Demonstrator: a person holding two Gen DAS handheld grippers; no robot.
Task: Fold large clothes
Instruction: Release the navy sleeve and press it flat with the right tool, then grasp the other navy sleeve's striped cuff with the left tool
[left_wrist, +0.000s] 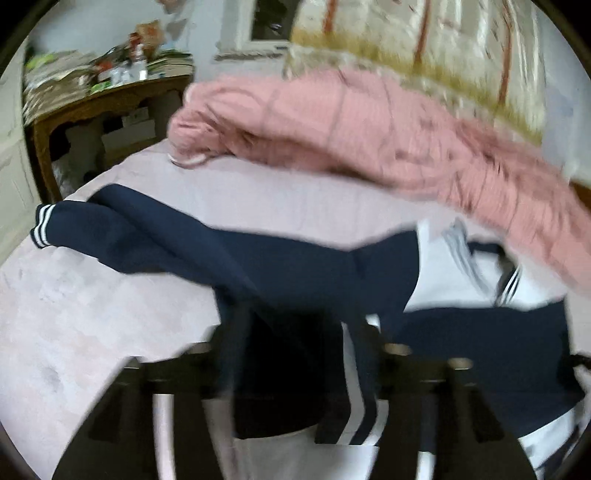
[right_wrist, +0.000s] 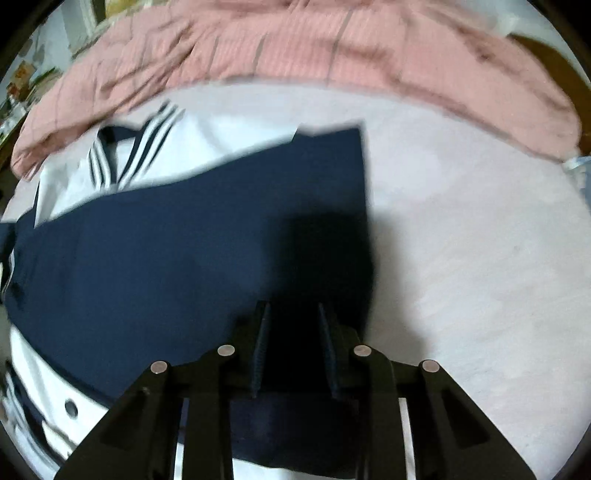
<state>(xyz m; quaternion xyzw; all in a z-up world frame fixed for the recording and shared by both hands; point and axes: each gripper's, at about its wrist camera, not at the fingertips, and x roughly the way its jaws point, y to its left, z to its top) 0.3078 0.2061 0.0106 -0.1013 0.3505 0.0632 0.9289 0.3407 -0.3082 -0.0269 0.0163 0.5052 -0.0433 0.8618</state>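
On bed (right_wrist: 461, 229), navy-white jacket (right_wrist: 147, 251) lies spread below pink blanket (right_wrist: 295, 44). Left gripper (left_wrist: 295, 350) jaws spread, sleeve between, not pinched. Right gripper (right_wrist: 293, 332) pinches navy sleeve edge.

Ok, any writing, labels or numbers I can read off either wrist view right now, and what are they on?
None can be read.
The navy and white garment shows only stripes at the collar and cuff, no print or tag.
The pink quilt carries only a grid pattern.
Items on the cluttered wooden table may bear labels, but they are too small and blurred to read.
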